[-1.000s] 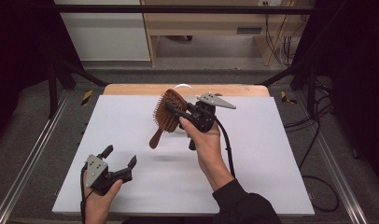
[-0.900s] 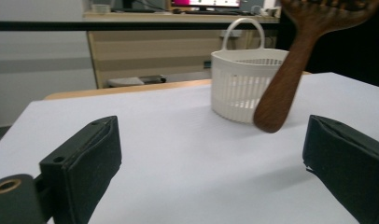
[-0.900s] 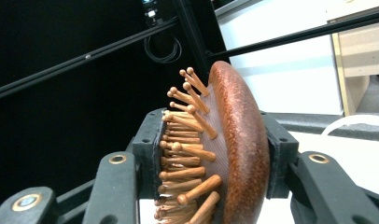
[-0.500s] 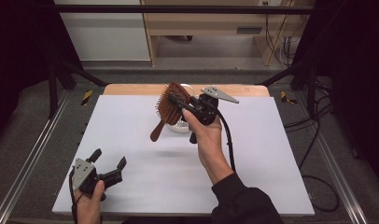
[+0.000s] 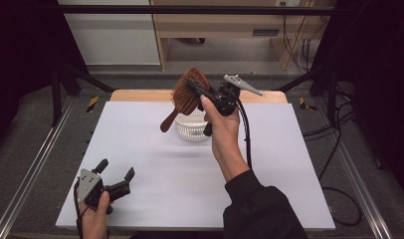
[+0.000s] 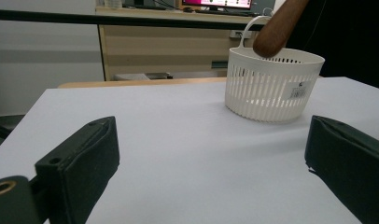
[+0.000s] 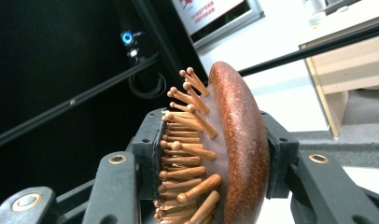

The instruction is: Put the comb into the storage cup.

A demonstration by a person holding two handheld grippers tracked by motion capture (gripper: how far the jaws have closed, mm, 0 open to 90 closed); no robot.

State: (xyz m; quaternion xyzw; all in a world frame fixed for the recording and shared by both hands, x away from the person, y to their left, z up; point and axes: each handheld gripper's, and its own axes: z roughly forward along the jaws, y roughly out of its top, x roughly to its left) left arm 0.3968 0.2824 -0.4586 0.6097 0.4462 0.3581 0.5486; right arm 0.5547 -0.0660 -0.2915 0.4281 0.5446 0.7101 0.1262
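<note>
- Right hand-held gripper (image 5: 196, 94) is clamped on the head of a wooden hairbrush (image 5: 187, 92); in the right gripper view one pad sits on the bristle side, the other on the smooth back (image 7: 239, 154).
- Brush is in the air above the white slotted basket (image 5: 192, 128), just toward the basket's far-left side; handle slants down, its tip close to the basket rim (image 6: 271, 35).
- Step in hand, as I judge it: get the brush into the basket, handle first.
- To do it well: centre the handle tip over the basket opening before going down; at the moment it hangs near the rim and could catch there or on the basket's loop handle.
- Tip the brush more upright so the handle enters cleanly; basket looks light and could slide or tip if nudged sideways.
- Keep the grip firm; the pad on the bristles has a poor seat, so the head may twist.
- Let go only once the handle is inside.
- Left hand-held gripper (image 5: 115, 174) is released, nothing between its jaws; it hovers well to the near-left of the basket, low over the white surface (image 5: 155, 199). Its jaws have just been opening wider. It could steady the basket.
</note>
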